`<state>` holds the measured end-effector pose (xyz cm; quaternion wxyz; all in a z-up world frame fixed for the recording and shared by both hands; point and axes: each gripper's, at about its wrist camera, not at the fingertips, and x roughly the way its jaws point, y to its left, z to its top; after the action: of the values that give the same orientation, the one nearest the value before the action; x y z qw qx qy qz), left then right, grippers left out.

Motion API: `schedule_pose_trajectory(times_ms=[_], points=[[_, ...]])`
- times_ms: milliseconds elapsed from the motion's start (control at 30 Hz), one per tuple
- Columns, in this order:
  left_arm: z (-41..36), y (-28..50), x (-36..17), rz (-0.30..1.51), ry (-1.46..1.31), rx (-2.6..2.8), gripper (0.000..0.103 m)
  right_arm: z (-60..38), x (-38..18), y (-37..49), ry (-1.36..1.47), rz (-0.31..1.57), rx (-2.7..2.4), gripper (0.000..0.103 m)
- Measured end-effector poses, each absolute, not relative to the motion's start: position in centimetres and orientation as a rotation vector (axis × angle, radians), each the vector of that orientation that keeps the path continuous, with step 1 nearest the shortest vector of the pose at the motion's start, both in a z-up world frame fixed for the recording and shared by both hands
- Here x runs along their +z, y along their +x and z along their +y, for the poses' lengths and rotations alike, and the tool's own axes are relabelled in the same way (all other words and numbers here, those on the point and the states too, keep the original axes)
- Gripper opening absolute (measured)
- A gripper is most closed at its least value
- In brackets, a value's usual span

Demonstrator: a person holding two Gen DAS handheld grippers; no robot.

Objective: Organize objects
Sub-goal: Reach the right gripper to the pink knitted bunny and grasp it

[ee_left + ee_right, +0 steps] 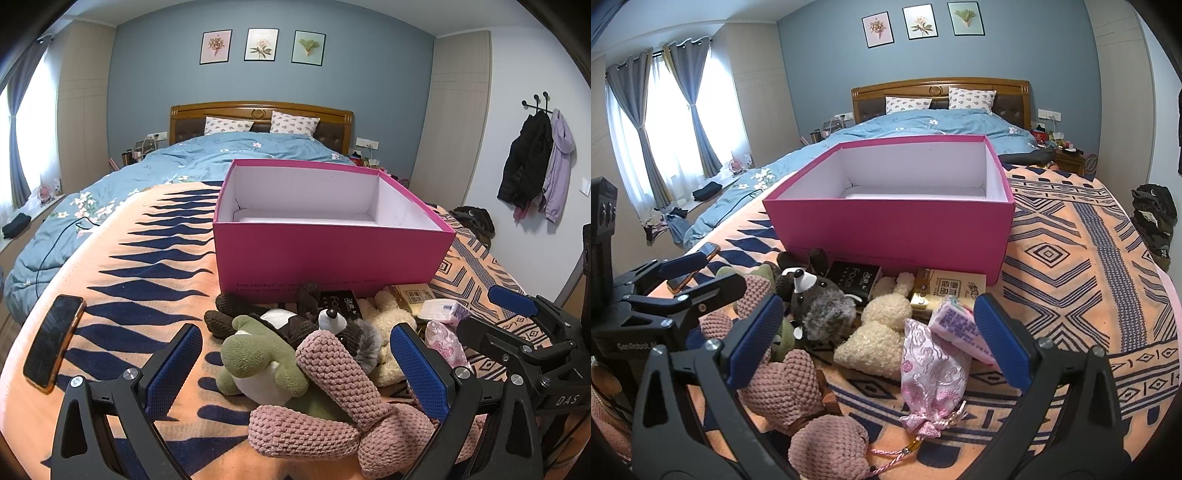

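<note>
Knobbly pink crocheted plush between the wide-spread pads of the left gripper, untouched. Glossy brocade pouch between the equally parted right gripper pads, gripped by neither. Green plush, fuzzy grey raccoon, cream bear heaped just ahead. Beyond, blocking further reach, rectangular pink cardboard box, empty. Phone left of left tongs.
</note>
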<state>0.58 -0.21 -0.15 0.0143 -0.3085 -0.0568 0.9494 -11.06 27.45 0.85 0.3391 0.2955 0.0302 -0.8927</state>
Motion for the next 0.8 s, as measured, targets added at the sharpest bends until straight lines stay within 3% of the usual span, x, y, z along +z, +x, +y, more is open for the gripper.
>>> schedule_pose_trajectory(times_ms=[633, 700, 800], points=[[-2.1, 1.0, -1.5, -0.223, -1.014, 2.917, 0.103, 28.0, -1.6, -8.4, 0.823, 0.138, -2.189, 0.103], [-2.0, 1.2, -1.6, -0.206, -1.012, 2.908, 0.103, 28.2, -2.2, -7.6, 0.833, 0.155, -2.162, 0.101], [-1.7, 1.6, -1.7, -0.177, -1.000, 2.878, 0.103, 28.7, -3.0, -6.8, 0.847, 0.160, -2.132, 0.089]])
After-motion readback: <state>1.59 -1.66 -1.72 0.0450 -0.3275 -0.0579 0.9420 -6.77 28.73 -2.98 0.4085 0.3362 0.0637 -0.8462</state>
